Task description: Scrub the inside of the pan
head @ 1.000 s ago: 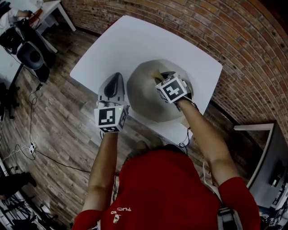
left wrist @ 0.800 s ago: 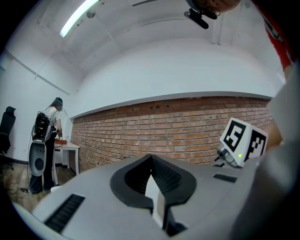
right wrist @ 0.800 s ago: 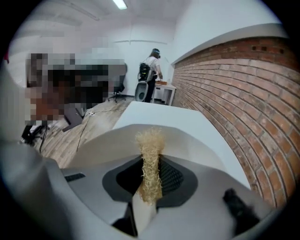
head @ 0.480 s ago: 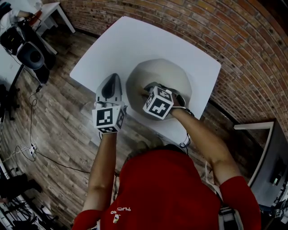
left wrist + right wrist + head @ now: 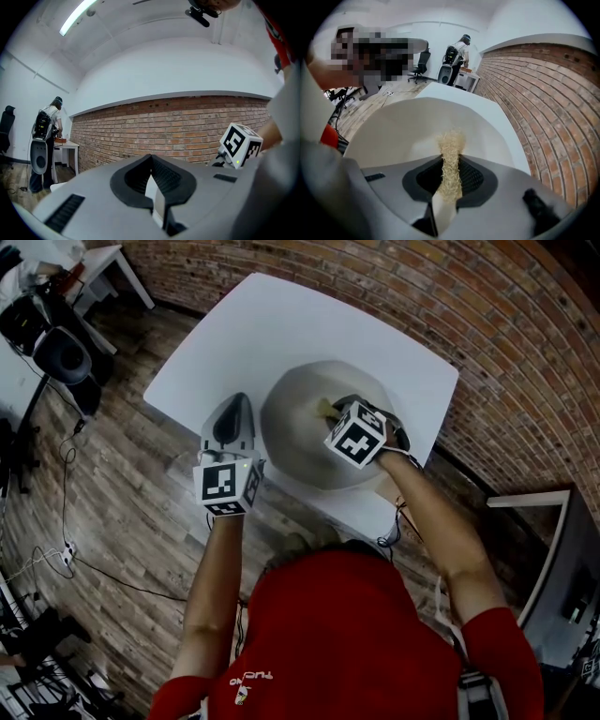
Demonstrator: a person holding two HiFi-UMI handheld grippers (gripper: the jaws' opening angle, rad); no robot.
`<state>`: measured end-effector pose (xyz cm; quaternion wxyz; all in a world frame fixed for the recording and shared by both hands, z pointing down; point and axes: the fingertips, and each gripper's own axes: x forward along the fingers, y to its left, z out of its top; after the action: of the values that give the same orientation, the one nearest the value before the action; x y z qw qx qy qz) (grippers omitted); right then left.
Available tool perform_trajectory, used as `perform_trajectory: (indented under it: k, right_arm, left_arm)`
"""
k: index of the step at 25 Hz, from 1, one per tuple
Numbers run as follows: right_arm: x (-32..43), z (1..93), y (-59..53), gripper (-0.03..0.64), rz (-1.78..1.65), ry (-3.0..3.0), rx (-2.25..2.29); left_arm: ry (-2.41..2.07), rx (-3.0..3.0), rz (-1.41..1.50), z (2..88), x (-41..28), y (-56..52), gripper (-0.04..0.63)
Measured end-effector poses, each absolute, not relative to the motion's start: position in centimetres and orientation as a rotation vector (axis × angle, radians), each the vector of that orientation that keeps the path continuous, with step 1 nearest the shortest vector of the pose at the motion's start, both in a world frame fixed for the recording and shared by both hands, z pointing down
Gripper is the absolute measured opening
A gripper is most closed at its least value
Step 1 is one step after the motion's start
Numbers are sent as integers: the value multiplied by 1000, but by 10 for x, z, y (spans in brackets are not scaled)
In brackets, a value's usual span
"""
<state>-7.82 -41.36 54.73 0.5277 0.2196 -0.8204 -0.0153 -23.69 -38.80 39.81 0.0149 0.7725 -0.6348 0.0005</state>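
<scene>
pan (image 5: 295, 432), on the white table (image 5: 272, 324), has the right gripper (image 5: 339, 413) inside it clamped on a straw-coloured scrubber (image 5: 451, 154), which likely needs firm, overlapping strokes, while the left gripper (image 5: 236, 409) sits closed beside the pan.

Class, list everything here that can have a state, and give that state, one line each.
pan: upright on the table, open side up.
scrubber: clamped, tip out over the pan's inside.
right gripper: shut on the scrubber.
left gripper: shut, nothing seen in it, beside the pan.
</scene>
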Motion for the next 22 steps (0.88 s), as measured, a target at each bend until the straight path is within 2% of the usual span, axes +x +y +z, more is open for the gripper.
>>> perform_trajectory:
  k: [6,16,22]
  right_arm:
    - [-65,542,-415,86,-18,-1954,565]
    - [-122,528,-346,86,-61,-2073,310]
    - [-126,549,-331,86,-100,-2011,234]
  left_arm:
    - [-1960,2423,-4,395,-229,-389,14]
    - [-1946,2432,-19,393,-224,-387,14]
    - [-1942,2434,-17,393,-223,-382,14]
